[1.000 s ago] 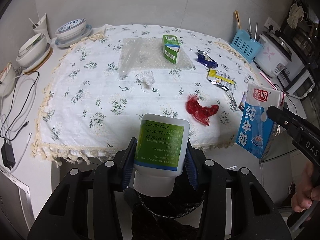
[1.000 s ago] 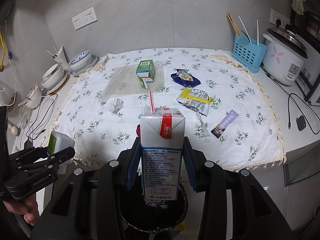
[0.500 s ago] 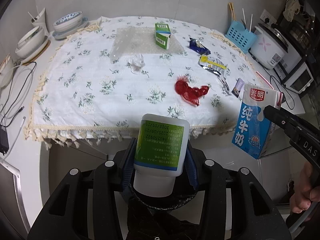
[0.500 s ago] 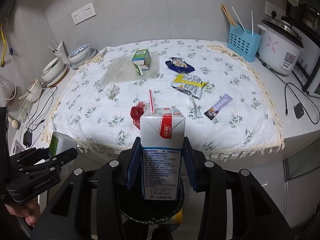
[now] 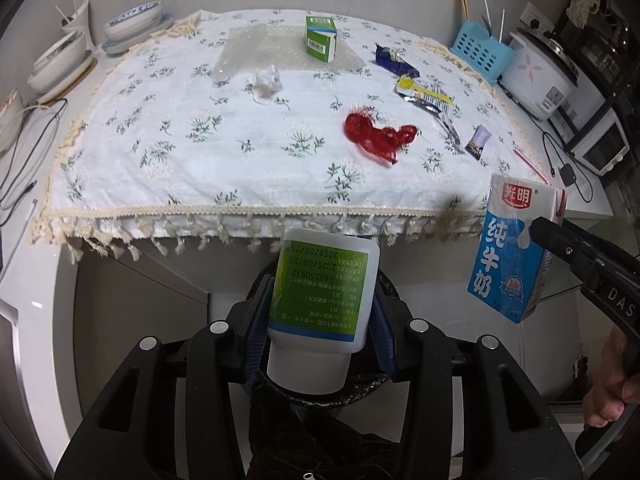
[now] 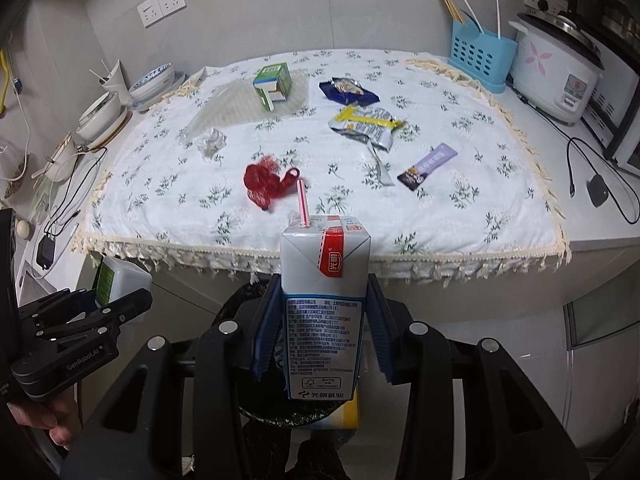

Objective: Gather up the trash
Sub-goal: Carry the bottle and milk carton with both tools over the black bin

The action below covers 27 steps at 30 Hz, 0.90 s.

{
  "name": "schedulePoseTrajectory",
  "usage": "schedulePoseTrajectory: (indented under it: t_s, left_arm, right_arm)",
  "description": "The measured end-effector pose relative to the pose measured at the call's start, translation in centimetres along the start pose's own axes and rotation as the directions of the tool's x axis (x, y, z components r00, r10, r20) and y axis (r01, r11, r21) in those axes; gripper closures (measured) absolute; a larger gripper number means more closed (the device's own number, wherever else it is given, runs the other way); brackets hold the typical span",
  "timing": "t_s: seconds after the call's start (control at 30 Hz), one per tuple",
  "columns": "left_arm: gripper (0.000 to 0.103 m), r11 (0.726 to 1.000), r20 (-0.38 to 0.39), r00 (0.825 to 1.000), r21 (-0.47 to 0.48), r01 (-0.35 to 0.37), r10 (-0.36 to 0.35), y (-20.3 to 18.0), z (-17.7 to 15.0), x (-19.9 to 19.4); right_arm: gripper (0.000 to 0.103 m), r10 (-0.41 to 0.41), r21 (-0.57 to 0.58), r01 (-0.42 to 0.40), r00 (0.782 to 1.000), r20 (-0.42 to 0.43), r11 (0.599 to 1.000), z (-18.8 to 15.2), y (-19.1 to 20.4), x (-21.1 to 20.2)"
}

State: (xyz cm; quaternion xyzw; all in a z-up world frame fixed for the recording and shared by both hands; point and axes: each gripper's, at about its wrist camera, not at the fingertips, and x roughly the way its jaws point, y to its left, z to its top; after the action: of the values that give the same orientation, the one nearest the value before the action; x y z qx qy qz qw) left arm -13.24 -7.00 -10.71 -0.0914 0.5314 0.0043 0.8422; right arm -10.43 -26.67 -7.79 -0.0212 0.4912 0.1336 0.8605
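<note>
A black-lined trash bin (image 6: 280, 412) sits below both grippers, a yellow-and-white carton (image 6: 344, 416) inside it. The left gripper (image 5: 320, 316) clamps one white bottle (image 5: 324, 292); the right gripper (image 6: 322, 328) clamps one milk carton (image 6: 324, 300) with one straw (image 6: 303, 204). On the tablecloth (image 5: 200, 168) at twelve o'clock lie one green box (image 5: 320, 38), one red net (image 5: 376, 136) and three wrappers.
</note>
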Motion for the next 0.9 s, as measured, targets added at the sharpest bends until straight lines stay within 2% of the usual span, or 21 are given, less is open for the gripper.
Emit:
schedulePoseTrajectory:
  t_s: [0.9]
  left_arm:
    - [0.059, 1.000, -0.114, 0.993, 0.015, -0.012, 0.014, -1.4, -4.8, 8.4]
  right_arm:
    - [0.064, -0.031, -0.017, 0.029, 0.991, -0.128, 0.999, -6.6, -2.5, 7.5]
